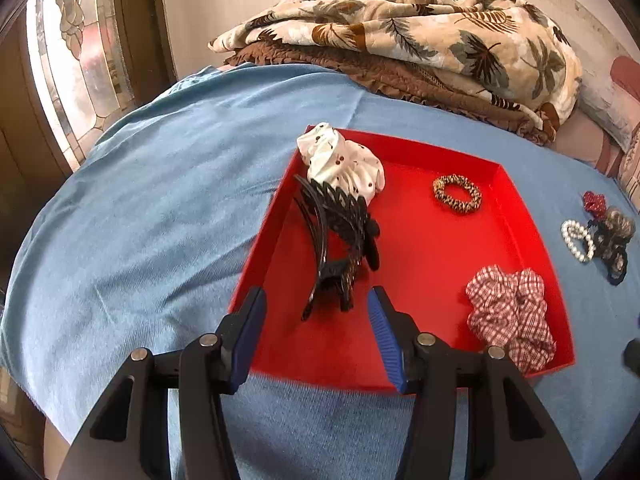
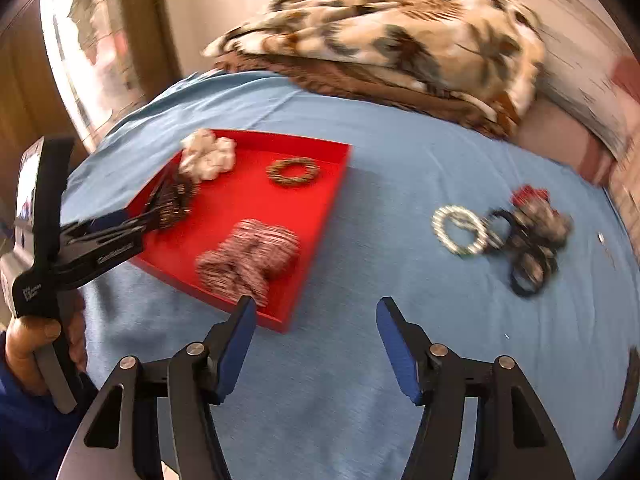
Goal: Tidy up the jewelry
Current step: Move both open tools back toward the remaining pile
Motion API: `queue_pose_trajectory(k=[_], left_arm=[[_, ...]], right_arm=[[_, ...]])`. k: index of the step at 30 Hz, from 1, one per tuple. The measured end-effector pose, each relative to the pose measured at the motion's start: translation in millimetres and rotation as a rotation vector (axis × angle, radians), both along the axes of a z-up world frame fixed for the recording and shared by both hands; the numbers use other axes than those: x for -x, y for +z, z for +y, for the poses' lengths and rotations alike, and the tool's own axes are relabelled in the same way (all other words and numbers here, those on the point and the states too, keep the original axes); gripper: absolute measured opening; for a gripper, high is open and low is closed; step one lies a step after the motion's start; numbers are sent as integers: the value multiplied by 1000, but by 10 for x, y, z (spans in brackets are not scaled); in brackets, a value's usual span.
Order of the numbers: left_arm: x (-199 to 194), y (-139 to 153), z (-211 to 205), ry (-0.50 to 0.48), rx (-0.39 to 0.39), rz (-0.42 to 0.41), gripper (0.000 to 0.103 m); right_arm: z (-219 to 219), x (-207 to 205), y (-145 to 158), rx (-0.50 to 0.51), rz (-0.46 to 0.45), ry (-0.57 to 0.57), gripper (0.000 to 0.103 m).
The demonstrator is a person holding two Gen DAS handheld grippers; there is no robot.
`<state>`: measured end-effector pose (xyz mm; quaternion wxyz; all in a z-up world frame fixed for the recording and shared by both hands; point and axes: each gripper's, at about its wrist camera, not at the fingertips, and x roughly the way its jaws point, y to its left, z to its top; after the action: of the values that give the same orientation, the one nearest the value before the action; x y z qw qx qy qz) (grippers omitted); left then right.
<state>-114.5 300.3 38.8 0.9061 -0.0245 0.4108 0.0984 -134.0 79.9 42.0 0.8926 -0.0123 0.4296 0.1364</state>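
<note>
The left gripper (image 1: 316, 316) stands apart and empty over the red tray (image 1: 424, 256), just short of the black hair claw (image 1: 336, 240) lying inside; the right gripper (image 2: 316, 320) gapes, holding nothing, above the blue cloth (image 2: 360, 380); a pearl bracelet (image 2: 460, 230) lies outside the tray.

We are seeing a leaf-print blanket (image 1: 404, 36) lying heaped on a brown ruffled throw (image 1: 384, 76) behind the blue sheet (image 1: 140, 200), with a stained-glass window (image 1: 76, 60) glowing at left.
</note>
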Motion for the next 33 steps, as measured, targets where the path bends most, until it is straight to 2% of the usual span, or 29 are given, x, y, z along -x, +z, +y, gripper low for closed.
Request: queue_pose_trajectory(k=[4, 8, 12, 15, 21, 24, 27, 33], left_arm=[[192, 46, -127, 0, -48, -58, 52], [424, 75, -331, -14, -147, -83, 52], [624, 230, -574, -88, -155, -84, 52], [693, 412, -836, -154, -171, -93, 59], [472, 694, -1482, -324, -139, -87, 63], [277, 709, -1802, -386, -112, -56, 64], [92, 644, -2115, -431, -95, -23, 64], [-356, 367, -2646, -494, -125, 32, 64]], right_arm=[[-440, 80, -63, -18, 8, -85, 68], [-947, 148, -139, -42, 23, -177, 69], [-1453, 223, -252, -56, 38, -266, 69], [-1756, 248, -317, -67, 43, -322, 69], [-2258, 288, -430, -139, 46, -410, 69], [-2414, 263, -473, -167, 45, -428, 70], [-2554, 208, -502, -192, 42, -440, 70], [-2709, -3, -614, -262, 54, -447, 70]])
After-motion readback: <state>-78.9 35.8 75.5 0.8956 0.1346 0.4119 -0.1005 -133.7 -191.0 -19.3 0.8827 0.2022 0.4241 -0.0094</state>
